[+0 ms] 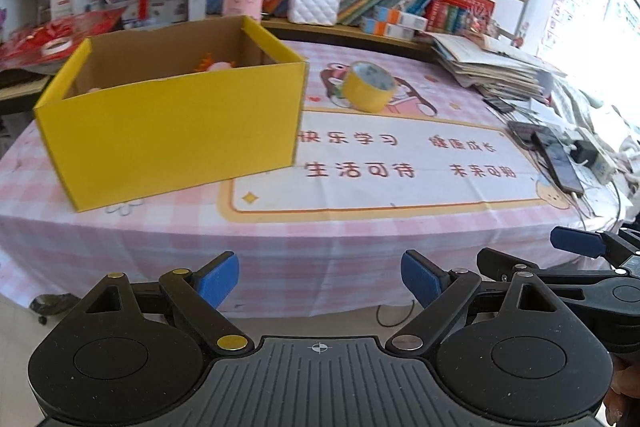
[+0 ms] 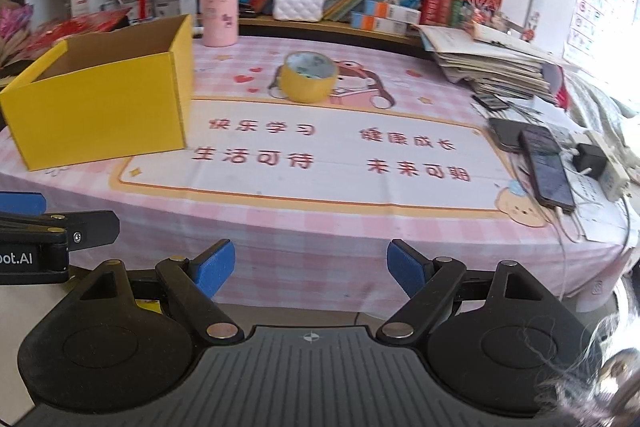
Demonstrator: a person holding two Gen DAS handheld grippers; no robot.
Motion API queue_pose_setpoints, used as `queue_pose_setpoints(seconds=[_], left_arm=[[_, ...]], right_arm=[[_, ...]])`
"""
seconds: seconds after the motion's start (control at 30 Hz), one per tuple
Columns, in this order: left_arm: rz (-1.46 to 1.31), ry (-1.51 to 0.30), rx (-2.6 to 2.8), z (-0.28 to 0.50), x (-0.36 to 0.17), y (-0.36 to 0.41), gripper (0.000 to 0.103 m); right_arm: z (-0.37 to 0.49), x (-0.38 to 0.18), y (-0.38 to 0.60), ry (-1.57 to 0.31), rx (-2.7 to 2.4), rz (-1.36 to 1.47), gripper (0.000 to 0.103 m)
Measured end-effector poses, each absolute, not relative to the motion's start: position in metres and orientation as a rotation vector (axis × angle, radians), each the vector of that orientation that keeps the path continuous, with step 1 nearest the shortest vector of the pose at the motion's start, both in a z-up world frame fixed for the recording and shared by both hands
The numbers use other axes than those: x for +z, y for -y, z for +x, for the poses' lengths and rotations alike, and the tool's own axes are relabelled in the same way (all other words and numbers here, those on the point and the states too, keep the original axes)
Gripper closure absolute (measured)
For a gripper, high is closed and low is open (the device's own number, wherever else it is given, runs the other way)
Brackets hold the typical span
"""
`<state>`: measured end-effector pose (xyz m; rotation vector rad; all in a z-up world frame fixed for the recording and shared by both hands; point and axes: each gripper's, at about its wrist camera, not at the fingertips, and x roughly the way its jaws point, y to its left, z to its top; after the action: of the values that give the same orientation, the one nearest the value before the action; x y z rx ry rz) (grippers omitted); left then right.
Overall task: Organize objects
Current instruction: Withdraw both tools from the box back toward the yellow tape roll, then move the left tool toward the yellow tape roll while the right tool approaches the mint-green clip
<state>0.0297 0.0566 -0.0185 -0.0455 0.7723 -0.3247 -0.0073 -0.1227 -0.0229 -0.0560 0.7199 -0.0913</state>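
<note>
Left gripper (image 1: 320, 281) gapes; box (image 1: 172, 131), tape (image 1: 370, 87) beyond.

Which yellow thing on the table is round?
The yellow tape roll, lying flat on the pink tablecloth to the right of the yellow box. The box is bigger, has flat sides and corners; the tape is a ring with a hole.

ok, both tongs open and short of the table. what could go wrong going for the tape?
1. The yellow tape roll lies flat with its hole up; open tongs closing on the curved outer wall may slip or push it.
2. The yellow box is light, open cardboard beside the roll; a drop-in could clip its rim and shift it.
3. The phones and charger cables sit at the table's right edge, within a wide right-side swing.
</note>
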Motion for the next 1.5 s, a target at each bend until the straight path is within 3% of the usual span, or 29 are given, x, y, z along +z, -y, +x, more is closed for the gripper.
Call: queue_pose_setpoints(seconds=[0.77,1.5], left_arm=[[-0.016,-0.78,-0.35,0.07,-0.018,0.024,0.013],[-0.005,-0.735,-0.163,0.206,-0.02,0.115,0.013]], right_arm=[[0.032,-0.026,0.196,-0.74,-0.117,-0.036,0.021],[0.169,-0.019,0.297,-0.681,-0.061,-0.038,0.021]])
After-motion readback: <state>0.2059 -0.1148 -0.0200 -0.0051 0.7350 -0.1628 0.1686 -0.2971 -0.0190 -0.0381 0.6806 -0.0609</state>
